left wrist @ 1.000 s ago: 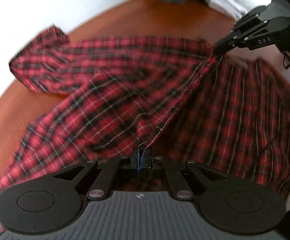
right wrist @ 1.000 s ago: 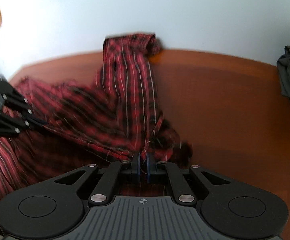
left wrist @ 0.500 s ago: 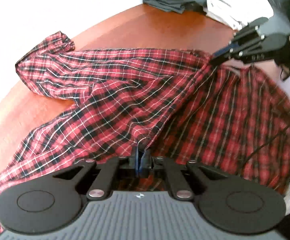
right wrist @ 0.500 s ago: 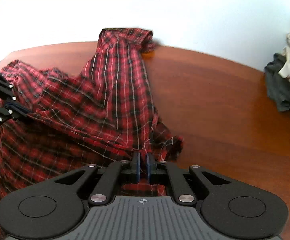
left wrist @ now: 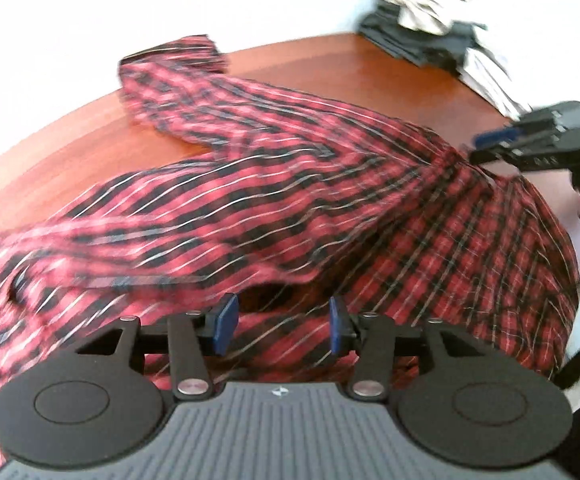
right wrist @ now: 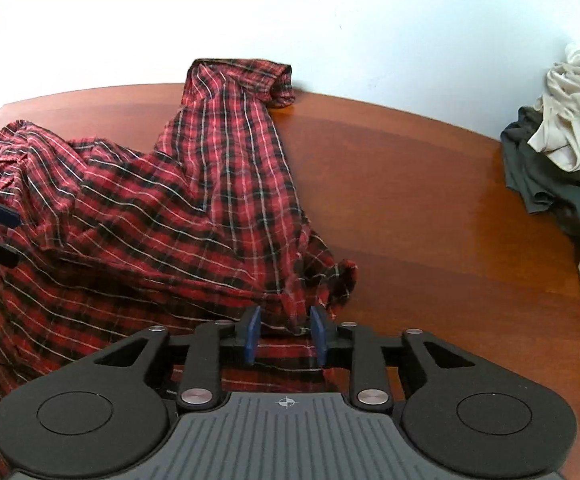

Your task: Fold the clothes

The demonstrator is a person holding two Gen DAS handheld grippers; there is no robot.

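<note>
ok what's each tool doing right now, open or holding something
left tool: opening, pads clear of the plaid shirt, holding nothing.
right tool: opening, shirt edge between the pads, not clamped.

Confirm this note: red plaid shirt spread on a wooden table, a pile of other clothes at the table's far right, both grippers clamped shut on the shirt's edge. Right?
Not quite. Both wrist views show the blue pads apart: the left gripper and right gripper are opening, with the red plaid shirt loose between the pads. The wooden table and pile of other clothes are as noted.
</note>
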